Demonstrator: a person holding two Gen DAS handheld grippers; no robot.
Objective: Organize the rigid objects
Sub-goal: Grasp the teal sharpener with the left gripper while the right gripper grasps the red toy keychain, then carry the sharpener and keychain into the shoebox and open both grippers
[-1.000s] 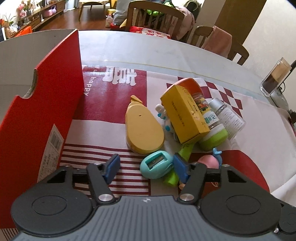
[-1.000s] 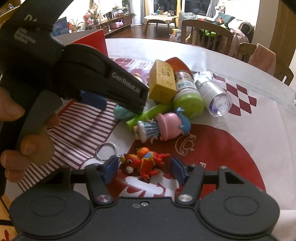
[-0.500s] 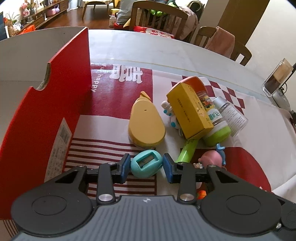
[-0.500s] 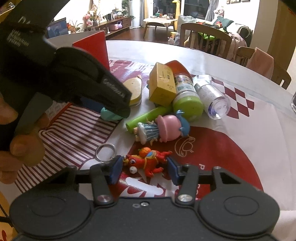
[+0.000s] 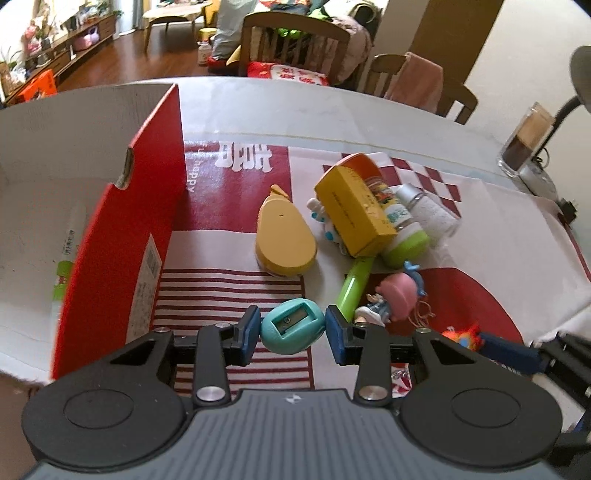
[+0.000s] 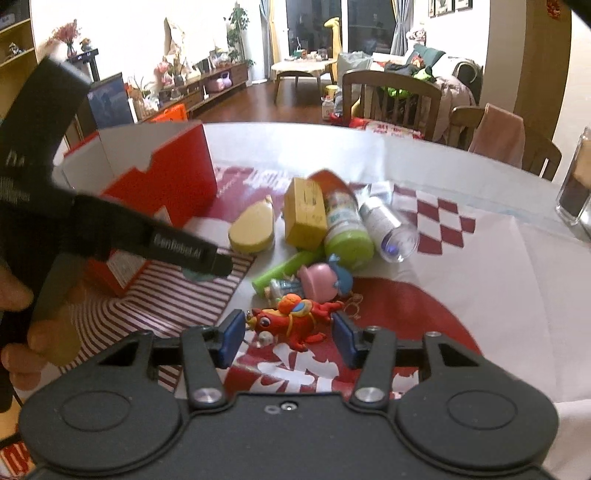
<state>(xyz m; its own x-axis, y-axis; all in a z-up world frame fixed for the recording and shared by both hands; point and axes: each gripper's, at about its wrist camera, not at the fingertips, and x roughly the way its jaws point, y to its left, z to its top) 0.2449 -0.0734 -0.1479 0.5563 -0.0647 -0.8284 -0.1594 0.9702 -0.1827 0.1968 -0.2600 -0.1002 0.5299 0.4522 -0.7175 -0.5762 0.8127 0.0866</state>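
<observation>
Beside an open red box (image 5: 110, 236) on the table (image 5: 498, 229), the left gripper (image 5: 291, 329) has its jaws pinching a teal pencil sharpener (image 5: 291, 325). To its right, the right gripper (image 6: 286, 334) clamps a red toy figure (image 6: 291, 319) just before the jumbled toys and bottles.

Place: a home, an open dining and living room.
Worktop (image 6: 461, 177): a dining table under a red and white printed cloth (image 6: 436, 317), strewn with toys and small bottles.
Seating: wooden dining chairs (image 6: 391, 96) with clothes and a pink towel (image 6: 502, 129) draped over them.
Beyond: wooden floor (image 6: 295, 107), low coffee table (image 6: 299, 68), sofa (image 6: 436, 55) piled with things.
Left wall: low TV cabinet (image 6: 207, 83) with flowers and ornaments.
Far end: curtained windows (image 6: 314, 22), potted plant (image 6: 236, 33), framed pictures.
</observation>
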